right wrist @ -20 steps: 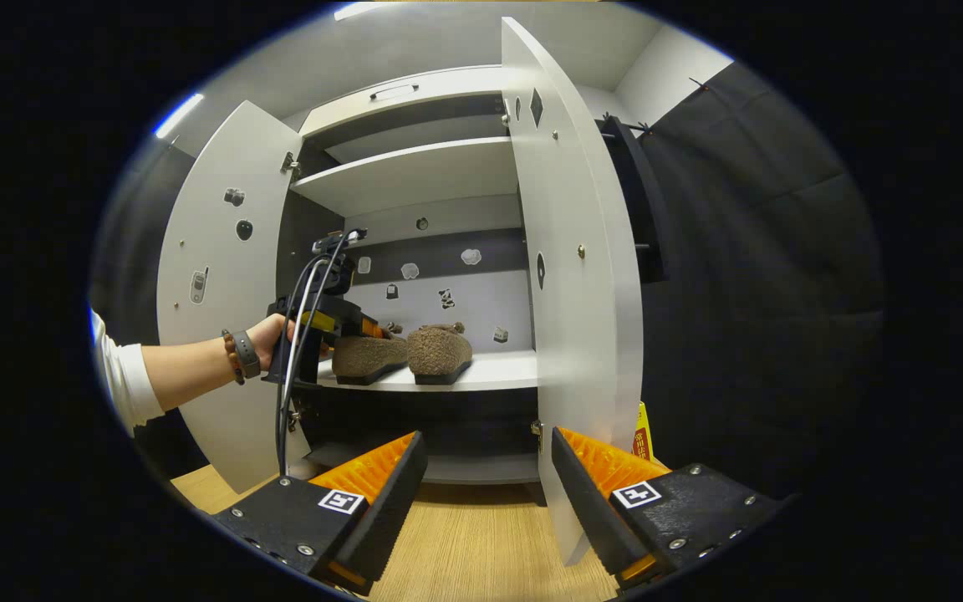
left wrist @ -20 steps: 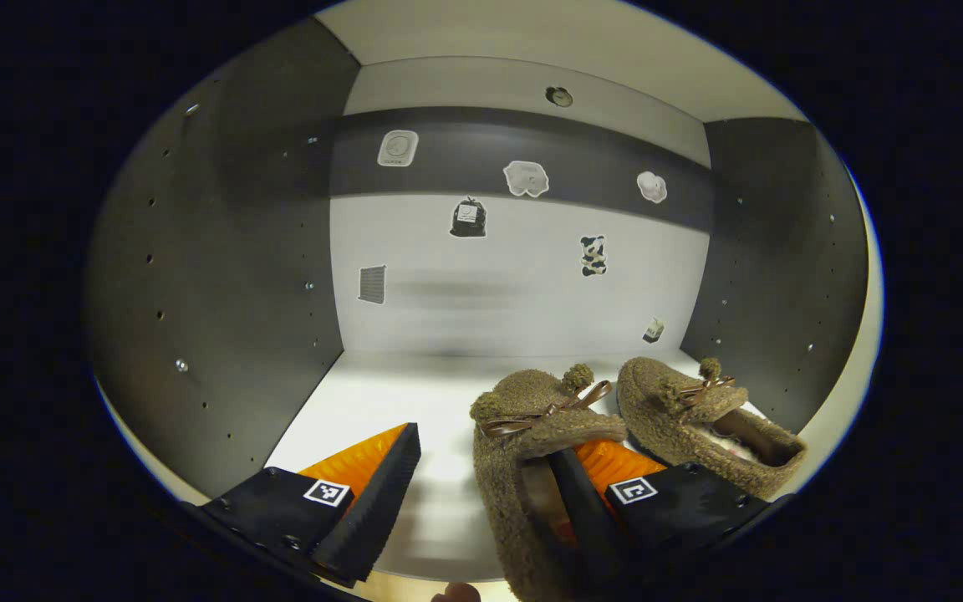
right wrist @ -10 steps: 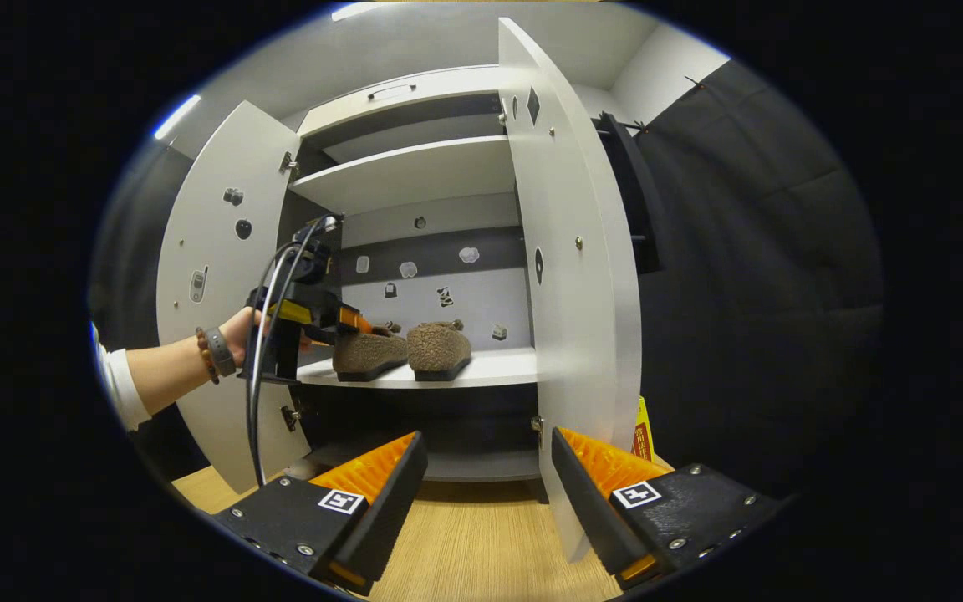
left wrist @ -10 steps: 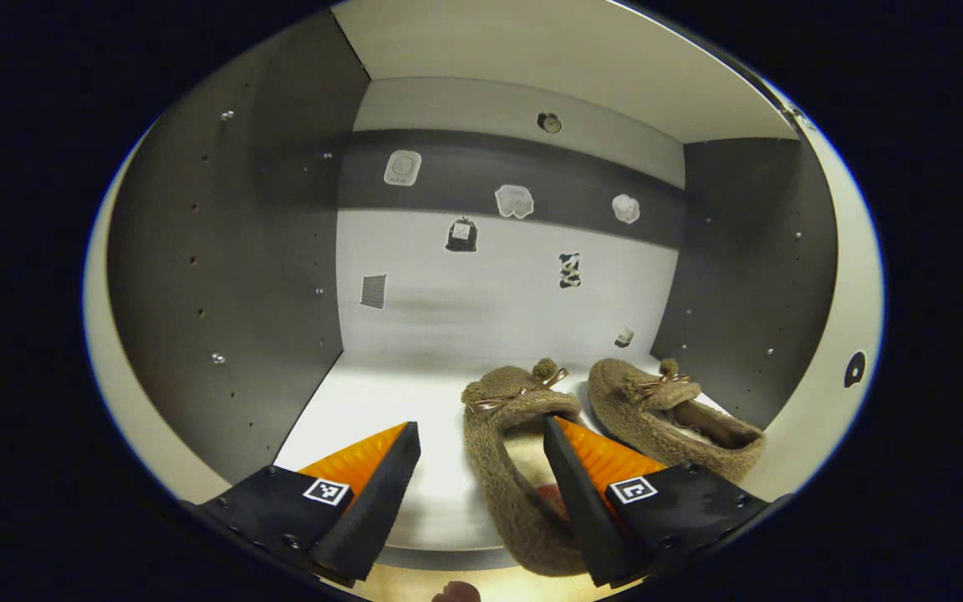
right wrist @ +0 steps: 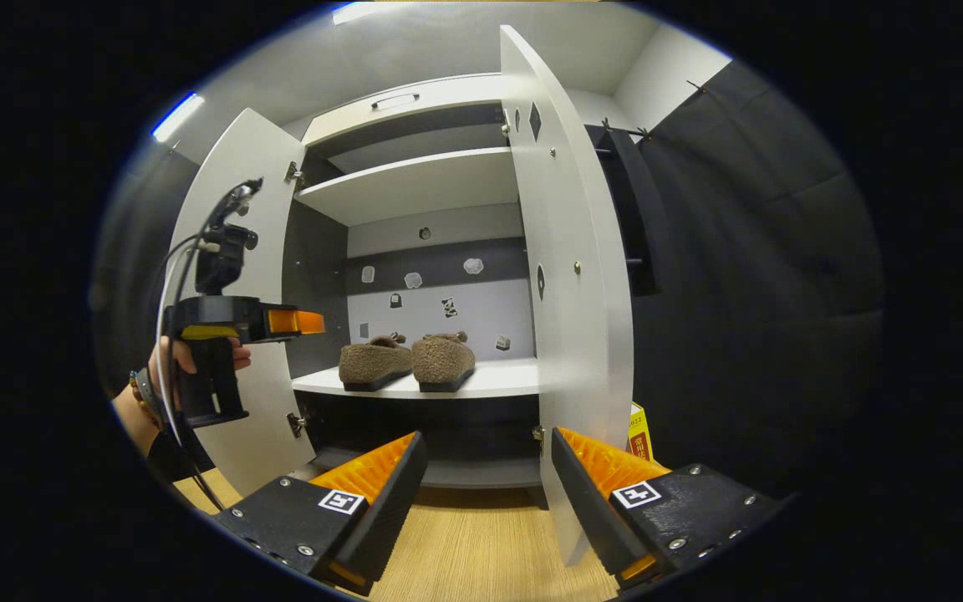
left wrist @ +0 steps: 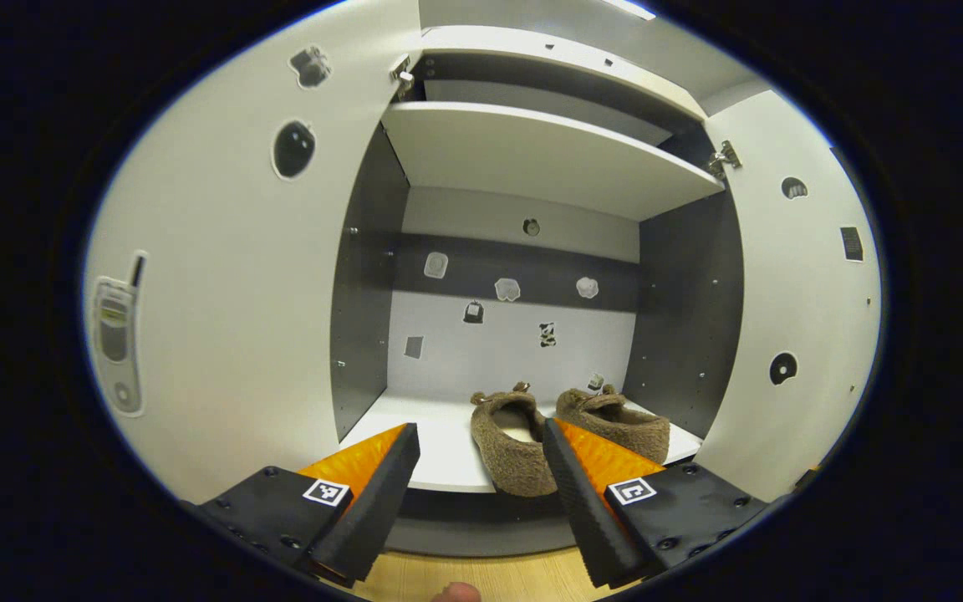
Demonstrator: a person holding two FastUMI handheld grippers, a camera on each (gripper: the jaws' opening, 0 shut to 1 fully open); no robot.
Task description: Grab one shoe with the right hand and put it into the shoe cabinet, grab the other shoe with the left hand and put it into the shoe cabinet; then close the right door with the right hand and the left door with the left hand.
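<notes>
Both doors stood wide, left door point(right wrist: 235, 251) and right door point(right wrist: 573, 276), leaving the cabinet mouth clear. The two shoes point(left wrist: 565, 426) filled the shelf's point(left wrist: 440, 451) right part (its left side looked bare, perhaps).

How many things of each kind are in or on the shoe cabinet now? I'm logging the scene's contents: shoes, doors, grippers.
Shoes: 2, left shoe and right shoe, side by side on the shelf
Doors: 2, left door and right door, both open
Grippers: 2, left gripper and right gripper, jaws open
Total: 6
</notes>
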